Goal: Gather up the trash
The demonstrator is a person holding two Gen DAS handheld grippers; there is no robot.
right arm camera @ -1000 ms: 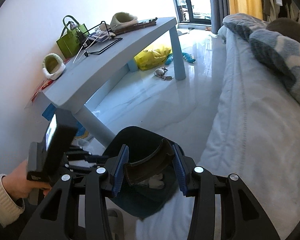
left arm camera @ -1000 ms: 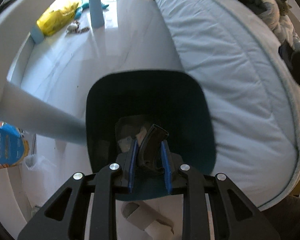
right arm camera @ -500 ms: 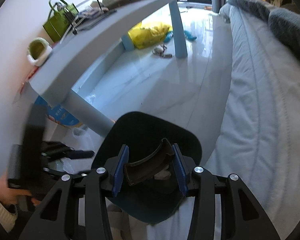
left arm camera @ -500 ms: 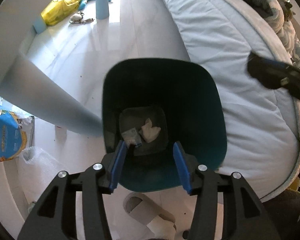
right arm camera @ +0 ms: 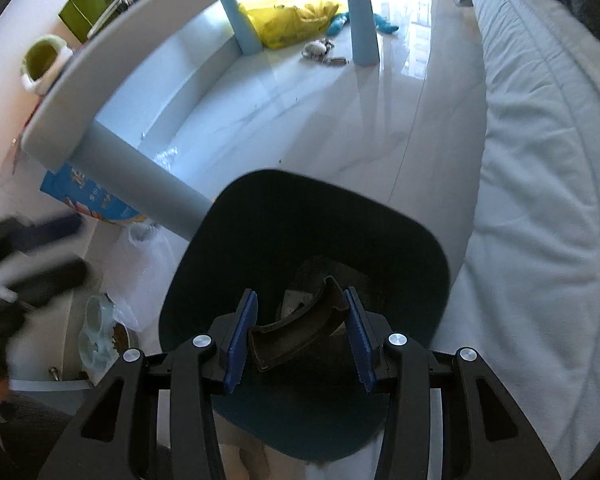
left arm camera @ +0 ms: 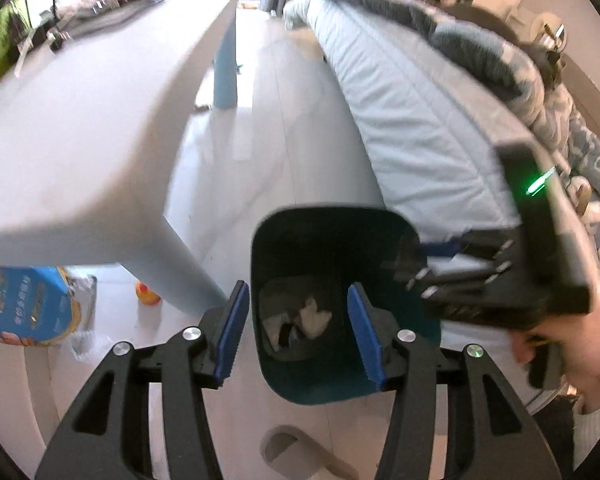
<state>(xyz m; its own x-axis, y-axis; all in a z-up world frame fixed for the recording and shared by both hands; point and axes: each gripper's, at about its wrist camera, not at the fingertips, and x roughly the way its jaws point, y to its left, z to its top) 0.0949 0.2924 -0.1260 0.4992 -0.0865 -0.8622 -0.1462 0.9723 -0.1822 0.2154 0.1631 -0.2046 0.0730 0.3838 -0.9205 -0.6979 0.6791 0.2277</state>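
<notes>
A dark teal trash bin (left arm camera: 332, 213) stands on the floor between a table leg and the bed. Crumpled paper and scraps (left arm camera: 312, 316) lie at its bottom. My left gripper (left arm camera: 296, 287) hangs open above the bin's near side, with nothing between its blue pads. My right gripper (right arm camera: 300, 308) is over the bin (right arm camera: 320, 189), shut on a curved dark brown plastic piece (right arm camera: 296, 336). In the left wrist view the right gripper (left arm camera: 420, 264) shows blurred over the bin's right rim, held by a hand (left arm camera: 572, 340).
A pale blue table (left arm camera: 80, 128) with its slanted leg (right arm camera: 140, 184) is close on the left. The quilted bed (right arm camera: 540, 200) fills the right. A blue bag (left arm camera: 24, 304), a small yellow toy (left arm camera: 148, 294), a clear plastic bag (right arm camera: 144, 256) and a slipper (left arm camera: 300, 452) lie on the floor.
My left gripper let go of a dark curved piece, opened and rose above the bin. My right gripper came down over the bin, still shut on its piece.
</notes>
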